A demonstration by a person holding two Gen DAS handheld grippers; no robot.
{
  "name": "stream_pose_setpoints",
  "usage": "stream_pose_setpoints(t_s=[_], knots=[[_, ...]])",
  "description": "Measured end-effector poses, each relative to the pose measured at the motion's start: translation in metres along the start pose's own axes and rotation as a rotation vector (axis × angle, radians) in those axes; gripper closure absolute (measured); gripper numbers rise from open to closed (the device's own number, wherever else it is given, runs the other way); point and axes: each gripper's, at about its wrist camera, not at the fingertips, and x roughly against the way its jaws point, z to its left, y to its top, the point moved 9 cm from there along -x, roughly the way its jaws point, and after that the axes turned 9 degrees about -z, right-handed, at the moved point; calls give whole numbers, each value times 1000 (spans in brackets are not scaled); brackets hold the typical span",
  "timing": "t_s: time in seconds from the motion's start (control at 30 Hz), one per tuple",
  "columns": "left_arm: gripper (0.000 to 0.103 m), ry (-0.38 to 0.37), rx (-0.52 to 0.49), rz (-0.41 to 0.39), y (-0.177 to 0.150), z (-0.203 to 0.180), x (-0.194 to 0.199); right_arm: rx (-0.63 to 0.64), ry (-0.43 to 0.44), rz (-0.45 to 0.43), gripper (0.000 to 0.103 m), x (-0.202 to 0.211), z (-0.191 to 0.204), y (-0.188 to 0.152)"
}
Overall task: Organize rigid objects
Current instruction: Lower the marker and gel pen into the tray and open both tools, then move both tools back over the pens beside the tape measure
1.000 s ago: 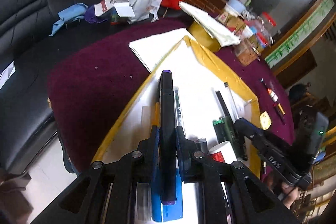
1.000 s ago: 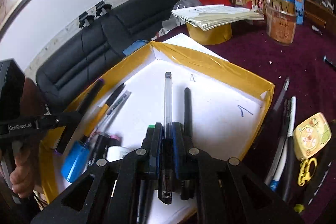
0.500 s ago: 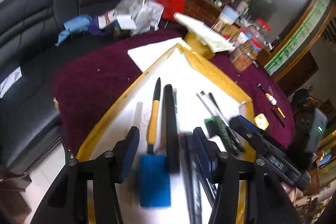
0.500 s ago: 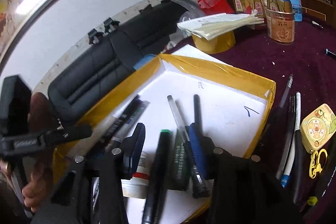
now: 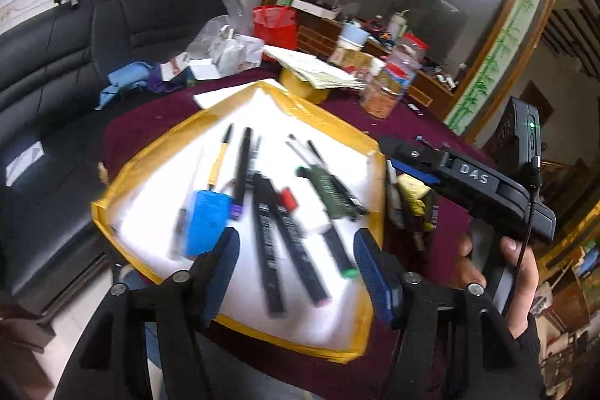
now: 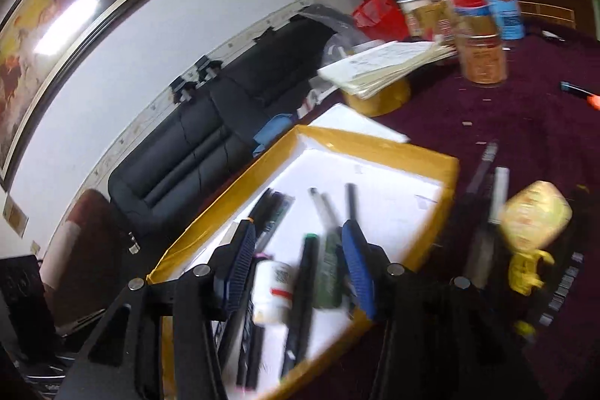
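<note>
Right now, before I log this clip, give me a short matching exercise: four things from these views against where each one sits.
Things:
1. blue block
2. yellow keychain
3. stack of papers
4. left gripper

Places:
A. on the maroon cloth, outside the tray
B. on top of the yellow tape roll
C. inside the tray, near its left edge in the left wrist view
D. above the tray's near edge, jaws apart, nothing gripped

Pairs: 1-C, 2-A, 3-B, 4-D

pens and markers (image 5: 277, 212) lie loose inside the yellow-rimmed white tray (image 5: 337, 134).
</note>
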Motion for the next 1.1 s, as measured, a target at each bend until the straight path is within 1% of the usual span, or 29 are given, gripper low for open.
stream_pose_setpoints(t_s=[0.07,0.17,0.23,0.33,0.37,0.47,0.5,0.53,0.6,0.67,0.7,0.77,0.87,0.93,1.03,1.1], knots=[[35,-26,-4,10,-5,-13,-2,-26,-19,-7,54,21,-16,4],[35,-71,-9,30,-15,-35,-8,-76,-82,-40,50,56,-52,10],[35,-98,-29,48,-22,-51,-12,-112,-147,-64,50,79,-83,12],[35,-111,-75,65,-30,-70,-16,-192,-232,-66,50,101,-128,8],[35,-117,-88,67,-32,-75,-16,-209,-248,-62,50,104,-138,6],[35,-118,-102,68,-35,-80,-16,-214,-328,4,50,97,-164,-6],[35,-117,-104,72,-37,-81,-17,-222,-354,25,51,92,-171,-11],[35,-115,-102,74,-38,-81,-17,-243,-380,45,55,86,-177,-18],[35,-113,-101,75,-39,-82,-18,-265,-390,84,62,74,-184,-26],[35,-109,-101,76,-40,-82,-19,-245,-453,112,67,68,-188,-32],[35,-105,-101,82,-41,-82,-20,-240,-468,118,72,65,-189,-33],[35,-102,-100,92,-42,-82,-23,-255,-455,128,72,60,-188,-36],[35,-103,-110,95,-44,-86,-23,-222,-494,144,72,58,-189,-33],[35,-100,-123,87,-44,-87,-21,-192,-522,166,72,56,-189,-31],[35,-99,-136,69,-43,-88,-15,-142,-561,175,72,61,-189,-31],[33,-106,-124,72,-43,-88,-16,-138,-561,174,72,58,-188,-30]])
